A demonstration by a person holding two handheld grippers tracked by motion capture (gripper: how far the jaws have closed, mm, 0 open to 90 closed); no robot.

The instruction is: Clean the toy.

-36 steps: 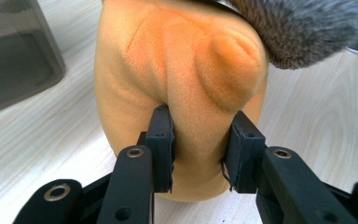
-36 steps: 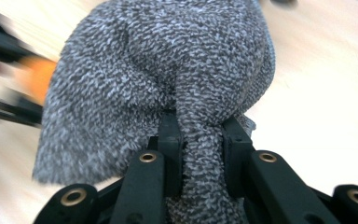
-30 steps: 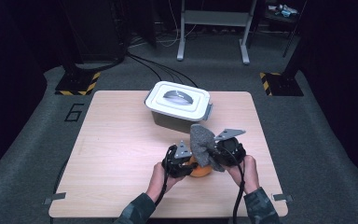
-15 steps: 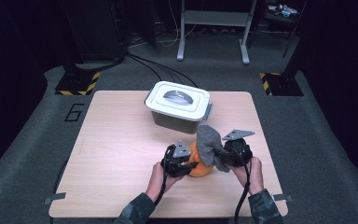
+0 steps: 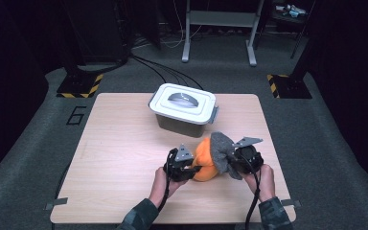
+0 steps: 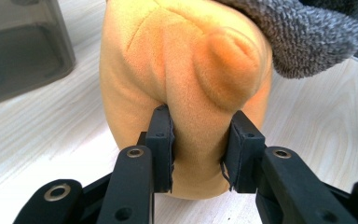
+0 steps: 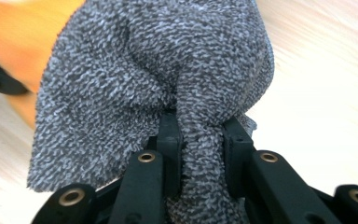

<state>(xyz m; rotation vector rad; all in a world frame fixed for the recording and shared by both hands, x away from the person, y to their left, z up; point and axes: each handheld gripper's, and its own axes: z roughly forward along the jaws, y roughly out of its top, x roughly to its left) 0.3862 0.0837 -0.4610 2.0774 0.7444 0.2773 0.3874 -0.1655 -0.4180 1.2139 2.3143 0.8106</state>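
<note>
— Near the front edge of the tabletop, what do you count?

— Item one: an orange plush toy, soft, resting on the wood between your two hands. Item two: a grey terry cloth, draped against the toy's right side and touching it. Item three: a white lidded bin, lid on, handle recess on top, standing behind the toy toward the middle of the far half, apart from it.

— And your entry for my left hand?

— Your left gripper sits just left of the toy. In the left gripper view its fingers pinch a fold of orange plush; the fabric bulges out above the pads. The grey cloth shows at the upper right of that view, lying over the toy's top, and a dark wall of the bin stands at the upper left.

— My right hand?

— Your right gripper sits at the toy's right, grey plate on top. In the right gripper view its fingers are clamped on a bunched fold of the cloth, which fans out above them. Orange plush shows behind it, upper left.
</note>
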